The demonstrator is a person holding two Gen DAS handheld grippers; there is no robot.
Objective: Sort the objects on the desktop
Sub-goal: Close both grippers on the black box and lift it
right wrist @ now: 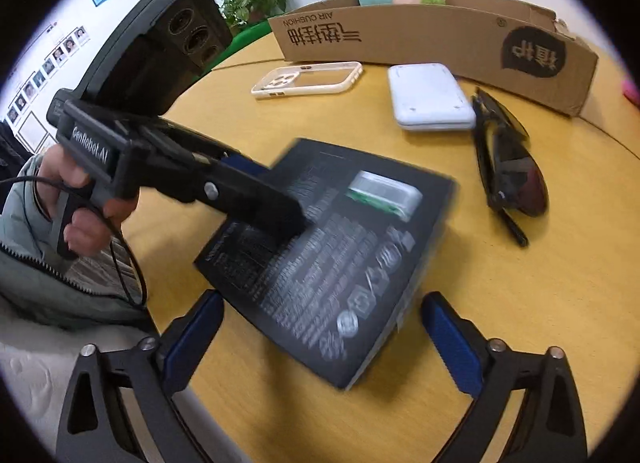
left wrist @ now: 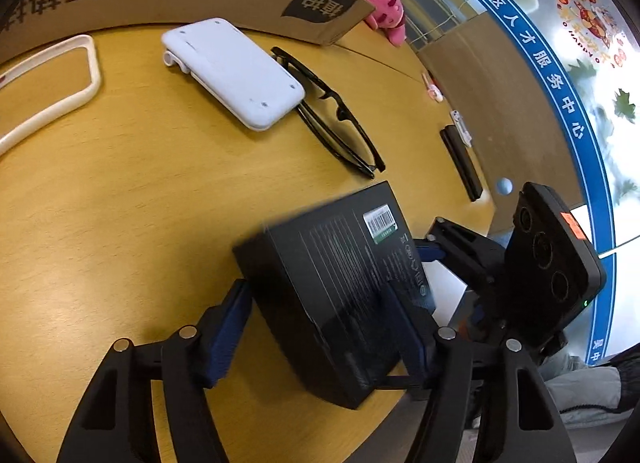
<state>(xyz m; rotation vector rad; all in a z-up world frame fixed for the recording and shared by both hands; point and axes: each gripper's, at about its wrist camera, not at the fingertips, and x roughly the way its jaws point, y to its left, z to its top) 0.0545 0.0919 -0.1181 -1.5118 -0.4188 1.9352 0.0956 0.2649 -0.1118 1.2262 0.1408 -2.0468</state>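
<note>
Near table edge: black box [left wrist: 340,295] lies flat on the wooden table [left wrist: 120,203], printed face up, one corner close to the rim.
Left gripper: left gripper [left wrist: 324,327] straddles the box, blue pads [left wrist: 228,327] on either side. The pad toward the table edge looks against the box's side; the other seems just off its wall. Contact on both sides I cannot confirm, so I read it as not yet clamped.
Right gripper: right gripper [right wrist: 320,343] has its jaws spread wide, holding nothing, over the near corner of the same box.
Neighbours: black sunglasses [right wrist: 508,171] lie just beyond the box; a white device [right wrist: 430,97] touches them; a clear phone case [right wrist: 308,79] sits apart, farther back.
Destination, judged: cardboard box [right wrist: 440,39] at the back of the table, soft toys already showing inside.
Risk 1: one-sided pad contact could skid the box off the table edge rather than grip it.
Risk 2: both tools crowd one box; fingers may collide.
Risk 3: smooth carton, grip near one end; it may pivot or slip on lifting.
</note>
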